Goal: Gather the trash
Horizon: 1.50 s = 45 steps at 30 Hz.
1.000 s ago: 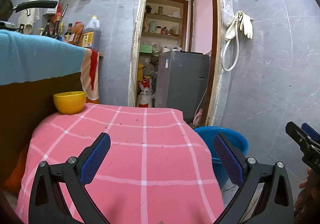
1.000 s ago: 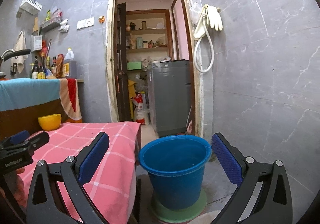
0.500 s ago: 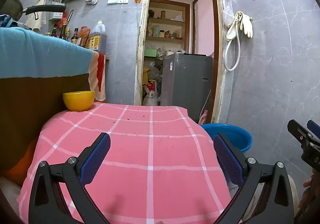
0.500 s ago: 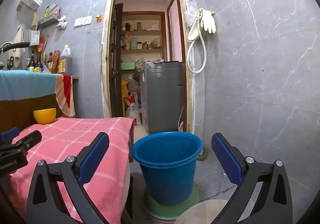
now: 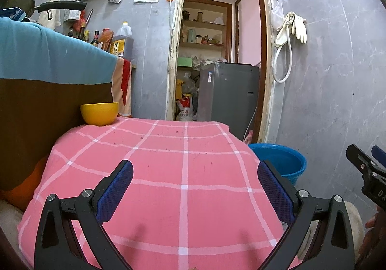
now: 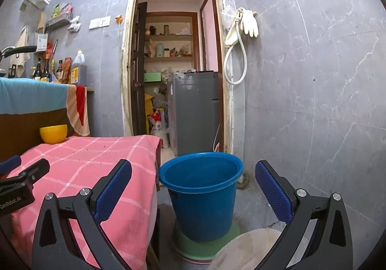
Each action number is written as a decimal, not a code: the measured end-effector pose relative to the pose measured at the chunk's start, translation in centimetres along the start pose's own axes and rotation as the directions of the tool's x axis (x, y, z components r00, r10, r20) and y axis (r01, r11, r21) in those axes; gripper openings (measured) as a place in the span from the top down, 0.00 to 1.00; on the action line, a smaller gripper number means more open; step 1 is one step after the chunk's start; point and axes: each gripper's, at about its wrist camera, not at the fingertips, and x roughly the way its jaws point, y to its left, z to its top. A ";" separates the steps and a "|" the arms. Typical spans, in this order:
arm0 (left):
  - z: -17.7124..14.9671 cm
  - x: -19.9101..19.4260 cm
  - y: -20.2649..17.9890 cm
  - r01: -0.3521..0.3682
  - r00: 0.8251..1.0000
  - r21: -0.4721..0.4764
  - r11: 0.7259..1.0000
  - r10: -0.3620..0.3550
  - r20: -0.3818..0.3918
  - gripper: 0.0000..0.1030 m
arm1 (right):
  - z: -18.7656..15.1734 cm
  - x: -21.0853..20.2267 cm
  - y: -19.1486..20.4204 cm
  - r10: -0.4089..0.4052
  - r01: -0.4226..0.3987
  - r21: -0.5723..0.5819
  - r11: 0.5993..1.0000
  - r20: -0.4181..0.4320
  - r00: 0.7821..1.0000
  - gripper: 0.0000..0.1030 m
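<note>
Left gripper (image 5: 195, 188) hovering over pink checked tablecloth (image 5: 168, 173), jaws spread wide, nothing between blue pads (image 5: 115, 191). Yellow bowl (image 5: 99, 113) sitting at far left corner of cloth, against brown cabinet side (image 5: 36, 120). Teal towel (image 5: 48, 57) draping over cabinet top; oil bottle (image 5: 122, 40) and sauce bottles standing behind it. Blue bucket (image 5: 279, 161) standing on floor just beside table's right edge. Right gripper (image 5: 369, 173) poking in at right edge, fingertips of a hand (image 5: 372, 226) showing below it; opening hard to judge here. Open doorway beyond, grey appliance (image 5: 229, 93) inside. Rubber gloves (image 5: 293, 28) and white hose hanging on grey tiled wall.
</note>
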 end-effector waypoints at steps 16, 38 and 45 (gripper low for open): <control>-0.7 0.2 0.5 -0.011 1.000 -0.015 1.000 0.011 -0.011 0.02 | -0.6 0.1 0.3 -0.002 0.002 -0.010 1.000 -0.006 1.000 0.00; -0.9 0.2 0.5 -0.012 1.000 -0.010 1.000 0.012 -0.004 0.02 | -0.7 0.2 0.2 0.000 0.000 -0.011 1.000 -0.010 1.000 0.00; -1.0 0.1 0.4 -0.014 1.000 -0.010 1.000 0.014 -0.003 0.02 | -0.7 0.2 0.2 0.000 0.000 -0.010 1.000 -0.010 1.000 0.00</control>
